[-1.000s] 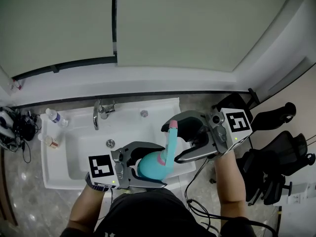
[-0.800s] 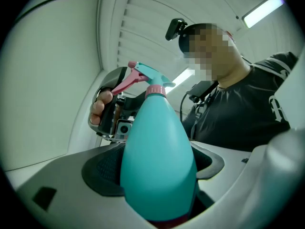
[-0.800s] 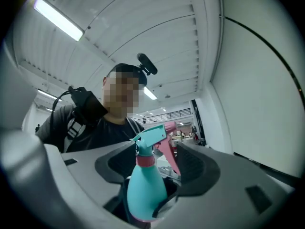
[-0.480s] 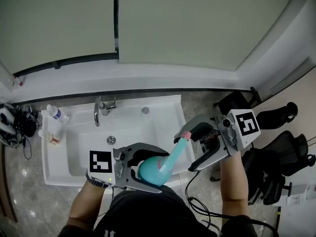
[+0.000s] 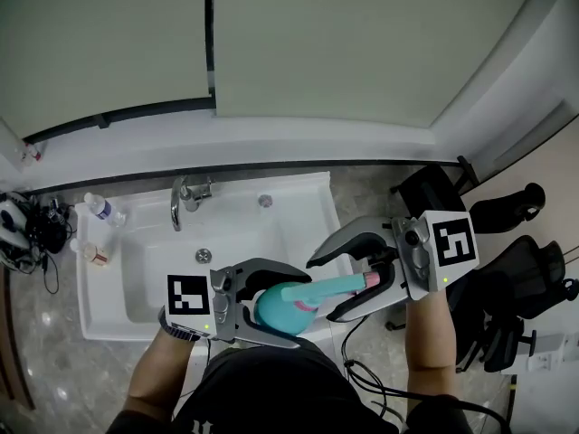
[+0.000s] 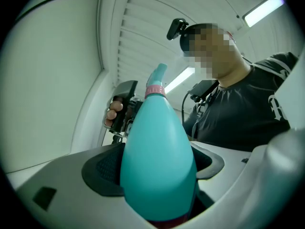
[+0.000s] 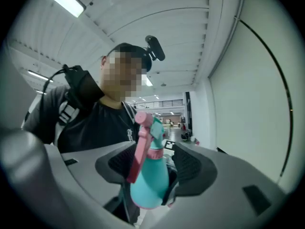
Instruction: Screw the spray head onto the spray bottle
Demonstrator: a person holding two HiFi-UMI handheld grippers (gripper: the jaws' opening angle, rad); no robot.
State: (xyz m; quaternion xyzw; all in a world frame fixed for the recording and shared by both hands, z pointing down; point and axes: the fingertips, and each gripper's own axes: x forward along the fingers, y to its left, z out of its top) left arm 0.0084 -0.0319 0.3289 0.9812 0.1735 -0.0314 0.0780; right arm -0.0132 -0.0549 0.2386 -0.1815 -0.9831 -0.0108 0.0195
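My left gripper (image 6: 157, 170) is clamped on the bottle (image 5: 274, 307). Its two black, dimpled pads (image 6: 101, 171) press the fat lower belly of that smooth teal teardrop from both sides. The bottle stands upright between them and tapers to a narrow neck. On the neck I see the pink collar (image 6: 154, 90) of the spray head (image 7: 154, 128), which is teal plastic with a long pink trigger (image 7: 135, 152) slanting down its side. I cannot tell how far it is threaded on. My right gripper (image 7: 153, 167) stands wide open, its curved grey jaws well apart. In the head view the spray head's long end lies in the gap between them, nearer one jaw, and no textured pad (image 7: 191, 169) clearly presses it. The two grippers face each other, each held level, over the front right corner of a white rectangular sink (image 5: 90, 319). A chrome faucet (image 5: 178, 208) sits at the sink's back rim and a small water bottle (image 5: 101, 211) stands near its back left corner. Black chairs (image 5: 516, 283) stand off to the right.
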